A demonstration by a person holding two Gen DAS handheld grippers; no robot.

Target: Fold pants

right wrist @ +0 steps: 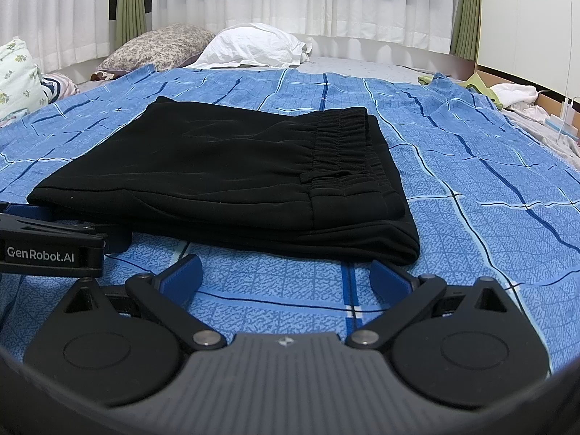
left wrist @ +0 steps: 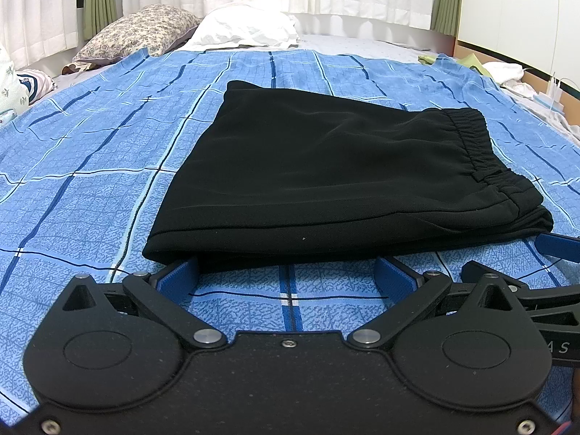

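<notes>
Left wrist view: folded black fabric pants (left wrist: 326, 181) on blue checked bedspread (left wrist: 90, 181), directly ahead of left claw (left wrist: 288, 275), spread wide, empty. Long axis crosswise, elastic waistband (left wrist: 471, 145) rightward. Right claw (right wrist: 284, 275) likewise agape, empty, equally near.

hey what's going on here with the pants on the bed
A person holding a gripper in each hand is folding black pants on a bed covered by a blue checked sheet. The pants already lie folded into a compact stack, elastic waistband on top toward the right. Both the left gripper and the right gripper are open at the stack's near edge, holding nothing. Two pillows lie at the far end, a floral pillow and a white pillow.
</notes>
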